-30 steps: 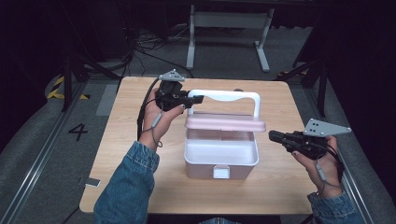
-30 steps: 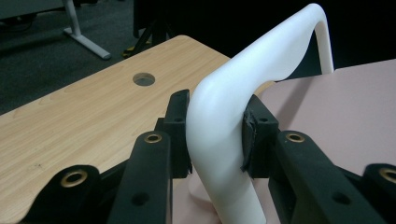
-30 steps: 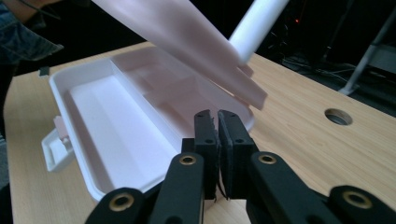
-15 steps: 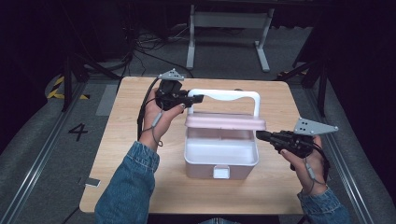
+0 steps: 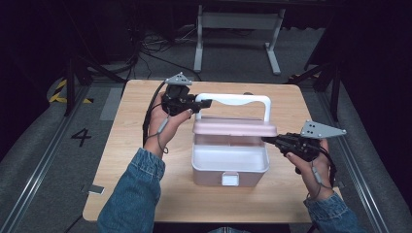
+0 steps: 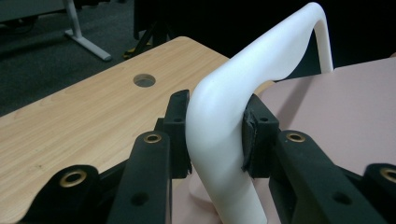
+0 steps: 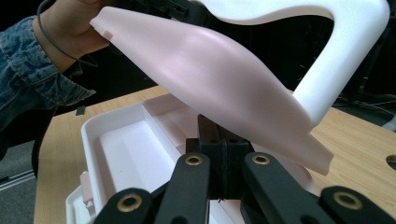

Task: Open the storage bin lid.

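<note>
A pale pink box (image 5: 228, 162) stands open in the middle of the wooden table (image 5: 131, 160). Its pink lid (image 5: 233, 127) is tilted up, with a white handle (image 5: 233, 99) on it. My left gripper (image 5: 203, 103) is shut on the handle's left corner; in the left gripper view the handle (image 6: 224, 116) sits squeezed between the pads (image 6: 177, 135). My right gripper (image 5: 267, 140) is at the box's right side, jaws shut together with nothing in them. In the right gripper view its tips (image 7: 219, 140) lie under the raised lid (image 7: 210, 74), above the box's white inside (image 7: 121, 158).
A white latch (image 5: 230, 178) is on the box's front wall. The table has a round cable hole (image 6: 144, 80) near its far edge. A small grey tag (image 5: 95, 189) lies at the front left corner. A metal stand (image 5: 238, 29) is on the floor beyond.
My right gripper has moved left, from off the box's right side to the lid's right edge. The left gripper still holds the handle in the same place.
</note>
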Demonstrator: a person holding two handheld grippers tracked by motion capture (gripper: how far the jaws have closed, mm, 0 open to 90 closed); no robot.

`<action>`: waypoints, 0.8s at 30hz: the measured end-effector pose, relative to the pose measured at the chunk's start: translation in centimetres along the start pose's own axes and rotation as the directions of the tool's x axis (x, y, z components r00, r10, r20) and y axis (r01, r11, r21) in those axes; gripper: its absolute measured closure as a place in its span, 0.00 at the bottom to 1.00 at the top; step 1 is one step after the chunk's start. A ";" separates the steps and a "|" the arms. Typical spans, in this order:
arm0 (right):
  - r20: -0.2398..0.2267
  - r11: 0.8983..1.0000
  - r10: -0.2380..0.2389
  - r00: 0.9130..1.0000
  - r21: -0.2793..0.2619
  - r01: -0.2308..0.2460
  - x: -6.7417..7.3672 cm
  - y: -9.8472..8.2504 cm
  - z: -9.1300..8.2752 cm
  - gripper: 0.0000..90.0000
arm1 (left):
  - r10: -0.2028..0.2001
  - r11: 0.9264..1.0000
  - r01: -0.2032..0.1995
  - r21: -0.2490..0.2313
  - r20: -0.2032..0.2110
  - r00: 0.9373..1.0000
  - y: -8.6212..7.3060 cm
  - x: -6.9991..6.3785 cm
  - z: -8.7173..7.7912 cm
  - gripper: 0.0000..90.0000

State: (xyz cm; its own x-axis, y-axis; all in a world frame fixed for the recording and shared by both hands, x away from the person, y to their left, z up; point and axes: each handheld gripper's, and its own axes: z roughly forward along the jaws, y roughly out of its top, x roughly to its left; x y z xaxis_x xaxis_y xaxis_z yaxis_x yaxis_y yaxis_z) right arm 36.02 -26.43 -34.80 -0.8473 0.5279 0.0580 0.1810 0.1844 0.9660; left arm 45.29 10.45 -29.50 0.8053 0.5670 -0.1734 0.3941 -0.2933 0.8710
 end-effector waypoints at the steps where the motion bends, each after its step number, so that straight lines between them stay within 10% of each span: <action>1: 0.004 1.000 -0.005 1.000 0.001 0.005 0.0 0.0 0.0 1.00 | 0.008 1.000 -0.008 -0.001 -0.002 1.000 0.0 0.0 0.0 0.76; 8: 0.012 1.000 -0.015 1.000 0.003 0.015 -0.1 0.1 0.0 1.00 | 0.043 0.999 -0.043 -0.024 -0.002 0.999 -0.3 -0.3 0.2 0.65; 12: 0.011 1.000 -0.013 1.000 0.012 0.013 -0.1 0.1 0.0 1.00 | -0.096 0.995 0.097 -0.026 0.041 0.995 -0.6 -0.1 -0.1 0.53; 24: 0.013 1.000 -0.020 1.000 0.010 0.019 -0.2 0.2 0.1 1.00 | 0.022 0.993 -0.024 -0.115 -0.020 1.000 -0.4 -0.5 -3.0 0.49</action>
State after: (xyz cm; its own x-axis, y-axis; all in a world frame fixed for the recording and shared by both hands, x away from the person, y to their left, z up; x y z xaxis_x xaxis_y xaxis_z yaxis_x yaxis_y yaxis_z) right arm 36.25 -26.39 -34.61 -0.8443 0.5346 0.0359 0.1697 0.2032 0.9643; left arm 43.34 12.61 -28.37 0.8048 0.5757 -0.1446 0.3207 -0.2168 0.9220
